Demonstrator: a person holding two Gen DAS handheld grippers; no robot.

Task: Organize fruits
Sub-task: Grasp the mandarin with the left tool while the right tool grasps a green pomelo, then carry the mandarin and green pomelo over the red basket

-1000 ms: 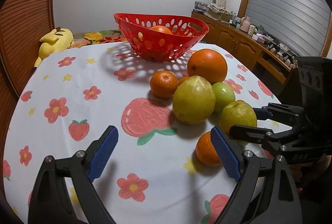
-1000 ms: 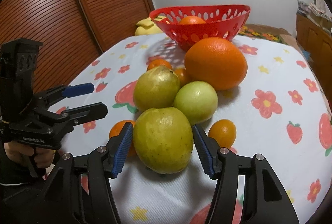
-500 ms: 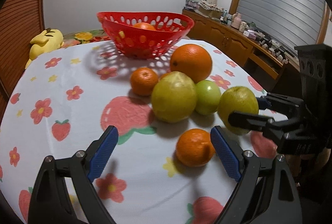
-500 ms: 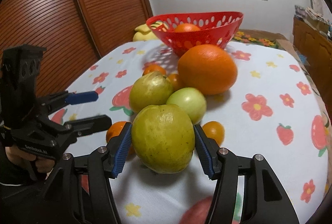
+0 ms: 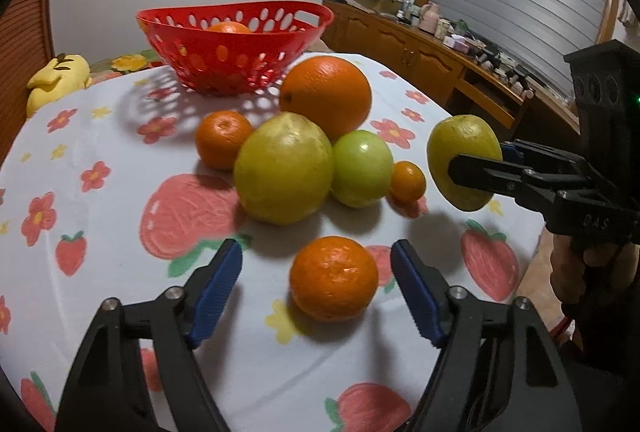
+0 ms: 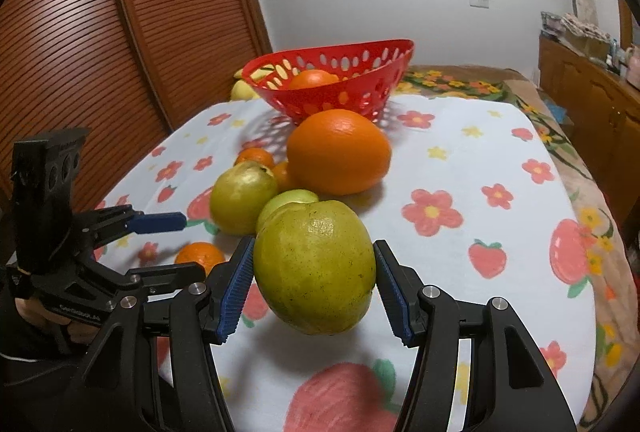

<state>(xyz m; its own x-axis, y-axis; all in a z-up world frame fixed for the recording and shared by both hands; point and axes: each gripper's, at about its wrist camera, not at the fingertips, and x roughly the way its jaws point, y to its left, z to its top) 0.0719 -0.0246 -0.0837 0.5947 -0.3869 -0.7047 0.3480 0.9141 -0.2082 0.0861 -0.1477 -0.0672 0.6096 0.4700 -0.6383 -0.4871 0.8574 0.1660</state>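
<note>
Gripping a yellow-green, speckled round guava (image 6: 314,266) between blue ribbed pads, right gripper (image 6: 314,290) holds the fruit clear of the white tablecloth printed with flowers and strawberries (image 6: 480,160). Closing around a small round orange tangerine (image 5: 333,278) on the cloth, left gripper (image 5: 316,292), jaws half apart, pads not touching the peel. Clustered just beyond: a second, larger yellow-green guava (image 5: 284,168), a pale green round fruit (image 5: 362,168), a large orange (image 5: 325,96), another tangerine (image 5: 223,138) and a tiny orange kumquat-like fruit (image 5: 408,181). Standing at the far end of the table, a red perforated plastic basket (image 5: 232,48) with one orange fruit (image 5: 229,28) inside. Resting past the table's far left edge, a yellow plush toy (image 5: 58,78).
</note>
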